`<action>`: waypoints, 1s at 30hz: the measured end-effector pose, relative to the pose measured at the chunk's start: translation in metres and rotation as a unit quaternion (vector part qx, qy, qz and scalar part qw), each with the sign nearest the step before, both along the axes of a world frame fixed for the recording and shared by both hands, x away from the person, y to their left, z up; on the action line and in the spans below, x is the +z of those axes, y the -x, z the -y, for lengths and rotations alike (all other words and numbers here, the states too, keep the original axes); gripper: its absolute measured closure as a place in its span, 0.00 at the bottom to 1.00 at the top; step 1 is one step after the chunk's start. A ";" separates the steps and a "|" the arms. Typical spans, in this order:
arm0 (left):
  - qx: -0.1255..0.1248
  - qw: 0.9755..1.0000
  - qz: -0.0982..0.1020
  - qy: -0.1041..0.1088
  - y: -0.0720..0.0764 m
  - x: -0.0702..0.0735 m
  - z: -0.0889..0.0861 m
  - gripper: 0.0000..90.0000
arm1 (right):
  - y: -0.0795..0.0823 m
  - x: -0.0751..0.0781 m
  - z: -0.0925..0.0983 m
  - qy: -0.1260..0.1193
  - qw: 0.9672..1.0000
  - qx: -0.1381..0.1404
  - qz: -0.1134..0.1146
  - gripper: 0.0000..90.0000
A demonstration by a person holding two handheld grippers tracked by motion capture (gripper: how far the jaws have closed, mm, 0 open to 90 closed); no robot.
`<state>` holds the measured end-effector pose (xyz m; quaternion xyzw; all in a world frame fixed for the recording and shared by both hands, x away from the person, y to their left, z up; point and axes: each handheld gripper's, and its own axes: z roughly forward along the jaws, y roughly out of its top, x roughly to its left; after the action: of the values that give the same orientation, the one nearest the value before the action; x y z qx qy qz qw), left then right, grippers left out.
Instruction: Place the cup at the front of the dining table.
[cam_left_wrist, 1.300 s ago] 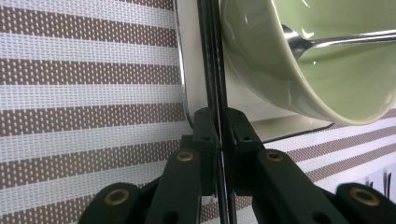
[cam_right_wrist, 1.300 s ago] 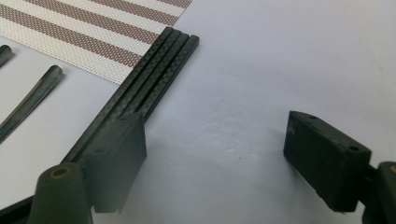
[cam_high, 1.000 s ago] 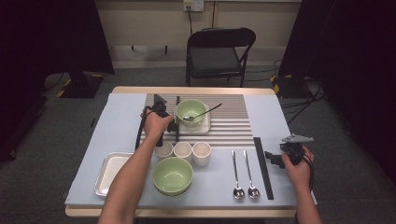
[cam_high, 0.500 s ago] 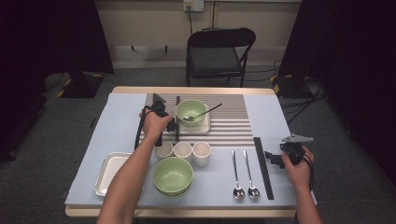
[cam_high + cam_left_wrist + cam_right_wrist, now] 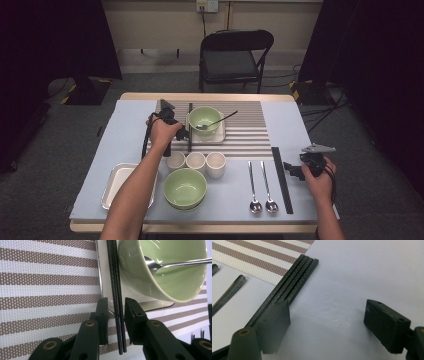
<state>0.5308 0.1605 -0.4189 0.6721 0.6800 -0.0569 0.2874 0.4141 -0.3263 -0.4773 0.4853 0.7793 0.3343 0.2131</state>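
Pair of thin black carbon-weave chopsticks (image 5: 117,302) lies flat and side by side, resting across the left rim of the small white rectangular tray (image 5: 106,277) with its near end on the brown-and-white striped woven placemat (image 5: 47,290); the pale green ceramic bowl (image 5: 160,272) on that tray stands just right of the sticks and seems to touch or nearly touch them. A long metal spoon (image 5: 175,263) leans in the bowl, handle out over its far rim. Left tool (image 5: 116,307): jaws straddle the pair with a visible gap on each side, pads not pressing; they have just been opening with the sticks between them, so I judge this the release after setting the chopsticks beside the bowl. Next move, as I read it: lift the left tool straight off without dragging a pad along the sticks, since they lie loose and could roll or skew against the tray rim. Right tool (image 5: 327,322): jaws wide apart, holding nothing, hovering low over the bare pale bench (image 5: 352,277), well to the right of and nearer the person than the bowl. Its left pad sits at the end of a second bundle of black chopsticks (image 5: 294,277); contact not certain. Likely the next pick; it calls for centring the jaws over that bundle first. Also nearer than the bowl, in the high view: three small white cups (image 5: 195,161), a second green bowl (image 5: 185,188), two metal spoons (image 5: 260,185), an empty metal tray (image 5: 116,184).
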 end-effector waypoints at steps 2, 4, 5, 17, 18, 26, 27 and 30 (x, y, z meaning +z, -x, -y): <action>0.005 1.000 0.002 0.002 0.001 0.001 -0.001 0.80 | 0.000 0.000 0.000 0.000 1.000 0.000 0.000 0.22; 0.008 1.000 0.003 0.010 0.002 0.002 -0.001 0.77 | 0.000 0.000 0.000 0.000 1.000 0.000 0.000 0.22; 0.005 1.000 0.005 0.008 0.002 0.003 -0.002 0.77 | 0.000 0.000 0.000 0.000 1.000 0.000 0.000 0.22; 0.011 1.000 0.027 0.006 0.006 0.009 -0.010 0.61 | 0.000 0.000 0.000 0.000 1.000 0.000 0.000 0.22; 0.011 1.000 0.027 0.006 0.006 0.009 -0.010 0.60 | 0.000 0.000 0.000 0.000 1.000 0.000 0.000 0.22; 0.012 0.999 0.045 0.013 0.008 0.010 -0.012 0.48 | 0.000 0.000 0.000 0.000 1.000 0.000 0.000 0.22; 0.009 0.999 0.045 0.012 0.009 0.011 -0.013 0.47 | 0.000 0.000 0.000 0.000 1.000 0.000 0.000 0.22; 0.006 0.999 0.052 0.009 0.009 0.011 -0.014 0.44 | 0.000 0.000 0.000 0.000 1.000 0.000 0.000 0.22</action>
<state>0.5220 0.1742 -0.4083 0.6676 0.6677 -0.0263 0.3284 0.4142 -0.3264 -0.4772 0.4854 0.7793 0.3344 0.2128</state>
